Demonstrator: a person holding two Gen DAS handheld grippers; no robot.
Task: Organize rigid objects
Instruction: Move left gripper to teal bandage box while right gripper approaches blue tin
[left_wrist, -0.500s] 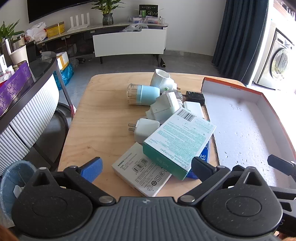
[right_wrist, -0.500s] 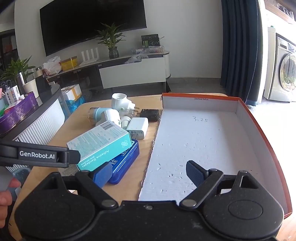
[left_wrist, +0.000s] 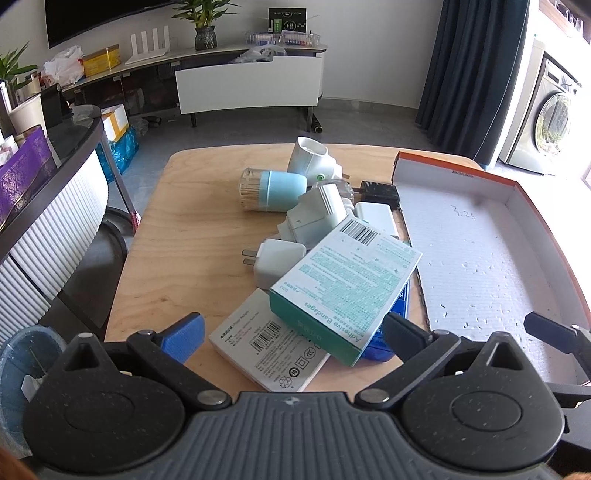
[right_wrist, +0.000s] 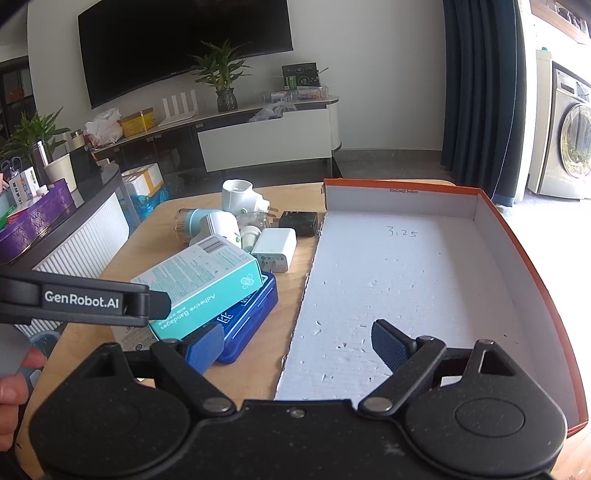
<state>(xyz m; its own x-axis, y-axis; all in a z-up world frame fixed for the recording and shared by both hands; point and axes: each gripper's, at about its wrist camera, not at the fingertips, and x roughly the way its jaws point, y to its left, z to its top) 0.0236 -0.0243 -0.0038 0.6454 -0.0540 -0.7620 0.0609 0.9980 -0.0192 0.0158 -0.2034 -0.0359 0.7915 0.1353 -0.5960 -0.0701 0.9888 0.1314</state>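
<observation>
A pile of rigid objects lies on the wooden table (left_wrist: 184, 221): a teal Adhesive Bandages box (left_wrist: 343, 284) on top of a blue case (right_wrist: 251, 314), a flat white box (left_wrist: 266, 354), white plug adapters (left_wrist: 277, 262), a toothpick jar with a blue lid (left_wrist: 273, 190) and a black charger (left_wrist: 380, 192). An orange-rimmed box lid with a white inside (left_wrist: 480, 258) lies to the right. My left gripper (left_wrist: 291, 332) is open, just before the bandage box. My right gripper (right_wrist: 295, 343) is open over the lid's near left edge (right_wrist: 369, 295).
A ribbed white counter (left_wrist: 48, 229) stands to the left of the table. A TV stand (left_wrist: 247, 85) with a plant stands behind, a washing machine (left_wrist: 546, 122) at far right. The left gripper's arm (right_wrist: 85, 299) crosses the right wrist view at left.
Both grippers have shifted slightly forward; the objects have not moved.
</observation>
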